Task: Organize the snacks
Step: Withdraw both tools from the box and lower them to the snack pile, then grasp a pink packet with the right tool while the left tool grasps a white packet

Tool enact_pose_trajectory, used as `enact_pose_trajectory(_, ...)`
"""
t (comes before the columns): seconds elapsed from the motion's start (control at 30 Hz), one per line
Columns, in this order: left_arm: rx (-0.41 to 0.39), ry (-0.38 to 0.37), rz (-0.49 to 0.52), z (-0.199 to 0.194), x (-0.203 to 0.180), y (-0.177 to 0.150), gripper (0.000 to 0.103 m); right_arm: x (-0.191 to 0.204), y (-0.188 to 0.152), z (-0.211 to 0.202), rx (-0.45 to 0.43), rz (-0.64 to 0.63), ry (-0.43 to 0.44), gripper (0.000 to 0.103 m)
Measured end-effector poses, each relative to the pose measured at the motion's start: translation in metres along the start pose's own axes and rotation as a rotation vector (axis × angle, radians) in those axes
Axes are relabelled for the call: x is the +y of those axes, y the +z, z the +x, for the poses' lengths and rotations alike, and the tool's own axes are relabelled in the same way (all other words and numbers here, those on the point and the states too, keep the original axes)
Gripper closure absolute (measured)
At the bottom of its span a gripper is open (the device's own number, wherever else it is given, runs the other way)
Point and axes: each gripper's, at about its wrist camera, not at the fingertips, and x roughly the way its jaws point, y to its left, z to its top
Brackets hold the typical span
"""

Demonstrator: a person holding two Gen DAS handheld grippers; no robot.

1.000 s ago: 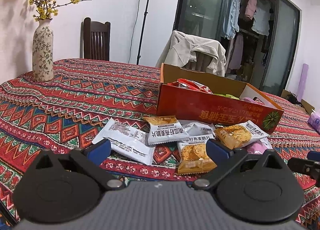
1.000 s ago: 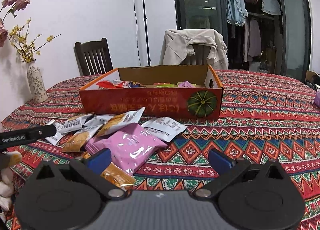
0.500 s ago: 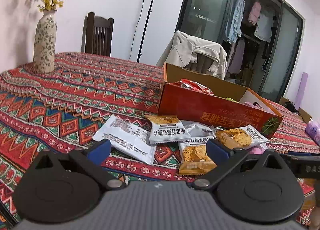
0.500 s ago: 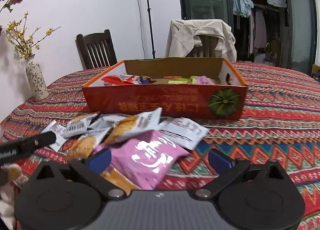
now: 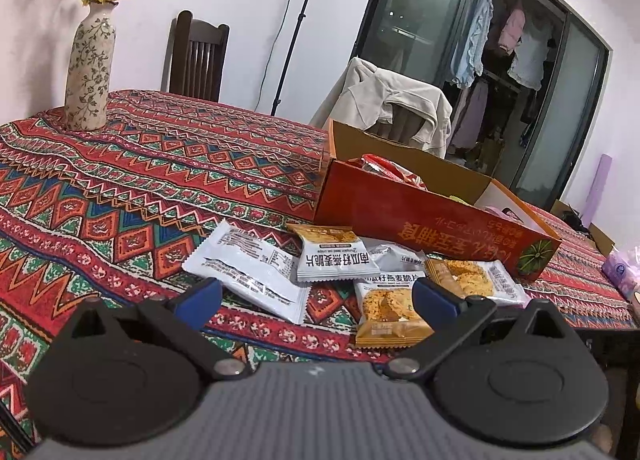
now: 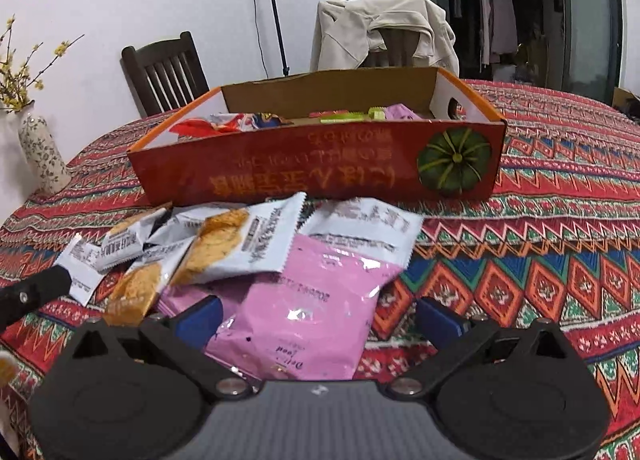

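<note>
A home dining room: patterned tablecloth (image 5: 160, 163), flower vase (image 5: 90, 71), wooden chair (image 5: 198, 57), hanging clothes (image 5: 504, 47).

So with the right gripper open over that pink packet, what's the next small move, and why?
Probably ease the right gripper forward and down, then close on the pink snack packet. Its fingers are spread wide with the packet lying between them on the tablecloth, not gripped. The orange cardboard box just behind already holds snacks and has room.

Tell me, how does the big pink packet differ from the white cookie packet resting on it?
The pink packet is plain glossy pink and larger; the white cookie packet is smaller and pictures golden cookies. The pink one lies underneath, the white one overlaps its top edge. Both sit outside the orange box, sealed.
</note>
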Motion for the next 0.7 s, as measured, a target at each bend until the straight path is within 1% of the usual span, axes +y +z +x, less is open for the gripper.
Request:
enact_pose_trajectory(0.1, 0.001, 0.000, -0.004, 0.000, 0.000, 0.000, 0.000, 0.002, -0.004, -0.007, -0.008, -0.034, 0.013, 0.018)
enact_pose_trajectory(0.23, 0.005, 0.001, -0.002, 0.001, 0.000, -0.001, 0.000, -0.002, -0.007, -0.014, -0.021, -0.018, 0.021, 0.028)
enact_pose_trajectory(0.3, 0.008, 0.002, -0.001, 0.001, 0.001, -0.001, 0.000, -0.004, -0.008, -0.016, -0.028, -0.016, 0.019, 0.030)
enact_pose_trajectory(0.33, 0.008, 0.002, -0.001, 0.002, 0.001, -0.001, 0.000, -0.005, -0.009, -0.018, -0.035, -0.018, 0.020, 0.042)
enact_pose_trajectory(0.57, 0.010, 0.025, 0.004, -0.002, 0.000, 0.001, 0.000, -0.008, -0.009, -0.037, -0.106, -0.041, 0.031, 0.043)
enact_pose_trajectory(0.7, 0.008, 0.046, 0.025, -0.008, 0.002, 0.006, 0.000, -0.012, -0.007, -0.046, -0.144, -0.049, 0.031, 0.043)
